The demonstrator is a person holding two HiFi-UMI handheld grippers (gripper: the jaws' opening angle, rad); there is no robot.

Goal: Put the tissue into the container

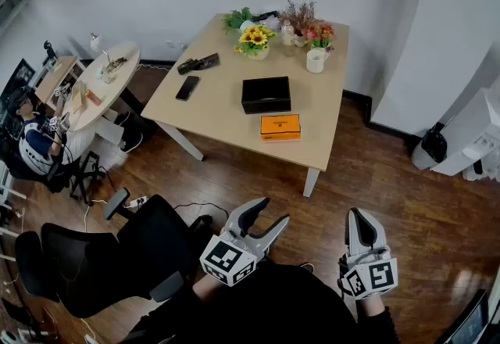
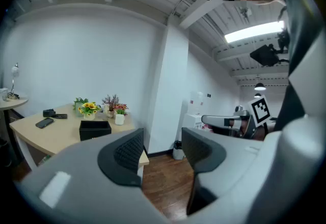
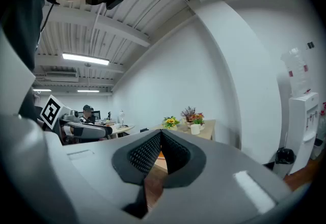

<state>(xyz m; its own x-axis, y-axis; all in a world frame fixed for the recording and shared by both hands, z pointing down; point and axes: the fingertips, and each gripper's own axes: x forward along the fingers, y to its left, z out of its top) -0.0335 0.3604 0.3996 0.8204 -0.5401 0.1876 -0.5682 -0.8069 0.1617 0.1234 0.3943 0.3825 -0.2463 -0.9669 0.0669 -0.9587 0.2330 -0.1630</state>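
A black box-shaped container point(image 1: 266, 94) stands in the middle of the light wooden table point(image 1: 219, 112), and an orange tissue pack point(image 1: 280, 127) lies just in front of it. Both grippers are held low near the person's body, well short of the table. My left gripper point(image 1: 269, 212) is open with nothing between its pads. My right gripper point(image 1: 360, 219) is shut and empty. From the left gripper view, the open left gripper point(image 2: 163, 149) points past the table's right corner, with the container point(image 2: 94, 129) off to the left. The right gripper view has my right gripper point(image 3: 161, 141) shut, aimed toward the table point(image 3: 206, 127).
Sunflowers point(image 1: 255, 41), other potted flowers point(image 1: 308, 26), a white cup point(image 1: 316, 60), a phone point(image 1: 187, 87) and dark gadgets point(image 1: 199, 63) lie on the table's far half. A black office chair point(image 1: 101, 256) stands at my left. A person sits by a round table point(image 1: 109, 84). A white appliance point(image 1: 473, 139) stands right.
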